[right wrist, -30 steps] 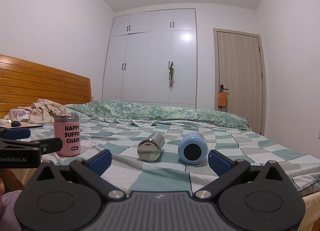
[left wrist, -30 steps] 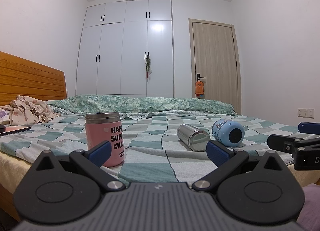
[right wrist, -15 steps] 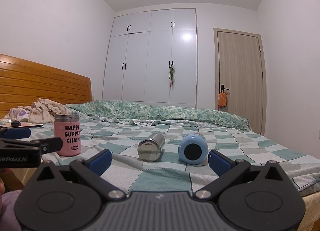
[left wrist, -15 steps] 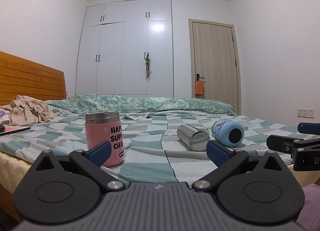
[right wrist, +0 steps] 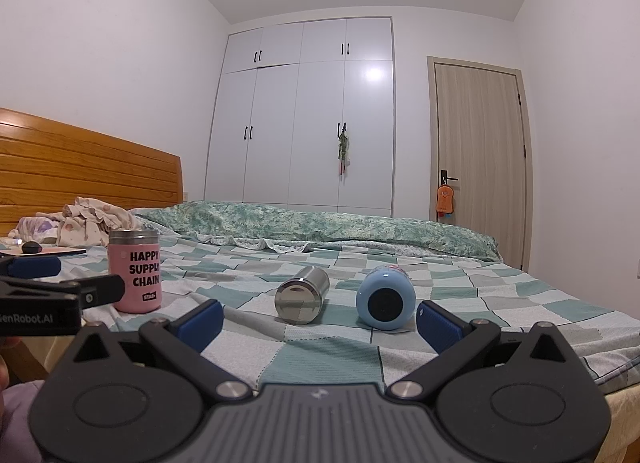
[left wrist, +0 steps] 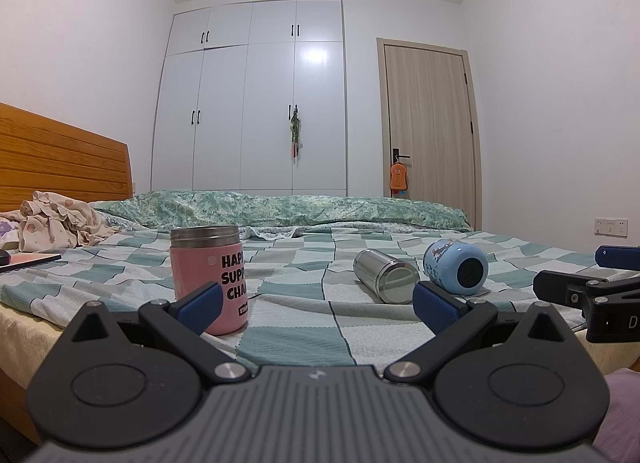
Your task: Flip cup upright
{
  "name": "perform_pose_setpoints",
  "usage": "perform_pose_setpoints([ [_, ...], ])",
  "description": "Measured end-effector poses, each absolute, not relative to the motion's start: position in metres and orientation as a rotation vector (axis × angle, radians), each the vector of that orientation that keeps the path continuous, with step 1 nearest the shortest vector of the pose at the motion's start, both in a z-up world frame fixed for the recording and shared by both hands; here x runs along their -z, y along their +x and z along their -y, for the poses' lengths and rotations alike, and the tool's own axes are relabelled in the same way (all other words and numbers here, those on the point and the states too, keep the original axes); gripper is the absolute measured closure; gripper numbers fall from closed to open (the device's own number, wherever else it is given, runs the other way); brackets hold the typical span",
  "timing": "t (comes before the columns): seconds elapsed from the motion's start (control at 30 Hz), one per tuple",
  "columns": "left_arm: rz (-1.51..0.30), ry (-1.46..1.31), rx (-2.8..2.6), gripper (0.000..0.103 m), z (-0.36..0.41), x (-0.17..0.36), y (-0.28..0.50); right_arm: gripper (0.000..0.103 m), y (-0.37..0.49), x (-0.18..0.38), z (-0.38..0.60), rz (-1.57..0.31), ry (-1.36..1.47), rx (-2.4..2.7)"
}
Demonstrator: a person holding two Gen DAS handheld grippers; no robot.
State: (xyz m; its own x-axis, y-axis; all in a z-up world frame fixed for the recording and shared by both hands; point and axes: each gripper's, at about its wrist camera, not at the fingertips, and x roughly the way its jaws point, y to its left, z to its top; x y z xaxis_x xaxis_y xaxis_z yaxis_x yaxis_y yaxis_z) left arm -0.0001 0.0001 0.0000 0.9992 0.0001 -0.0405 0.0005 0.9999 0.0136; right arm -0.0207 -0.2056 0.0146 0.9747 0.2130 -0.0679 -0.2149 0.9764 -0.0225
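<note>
Three cups sit on the checked bedspread (left wrist: 304,339). A pink cup (left wrist: 208,277) (right wrist: 135,270) with black lettering stands upright at the left. A steel cup (left wrist: 384,281) (right wrist: 302,294) lies on its side in the middle. A light blue cup (left wrist: 456,267) (right wrist: 385,297) lies on its side to its right, base toward me. My left gripper (left wrist: 316,305) is open and empty, short of the cups. My right gripper (right wrist: 320,321) is open and empty, just before the steel and blue cups. Each gripper shows at the edge of the other's view.
A wooden headboard (right wrist: 80,167) is at the left, with crumpled clothes (left wrist: 60,223) and a flat tablet-like object (left wrist: 28,261) near it. A green patterned quilt (right wrist: 320,225) lies across the far side. White wardrobes (left wrist: 256,103) and a door (left wrist: 428,131) stand behind.
Almost nothing has changed; both grippers stay open and hold nearly still, and the cups have not moved.
</note>
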Motion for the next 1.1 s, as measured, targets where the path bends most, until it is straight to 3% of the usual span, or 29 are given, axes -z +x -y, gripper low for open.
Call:
perform_pose_setpoints([
  [1.1,-0.084,0.036,0.004,0.000,0.004,-0.009,0.015,0.000,-0.018,-0.020,0.211,-0.082,-0.008,-0.241],
])
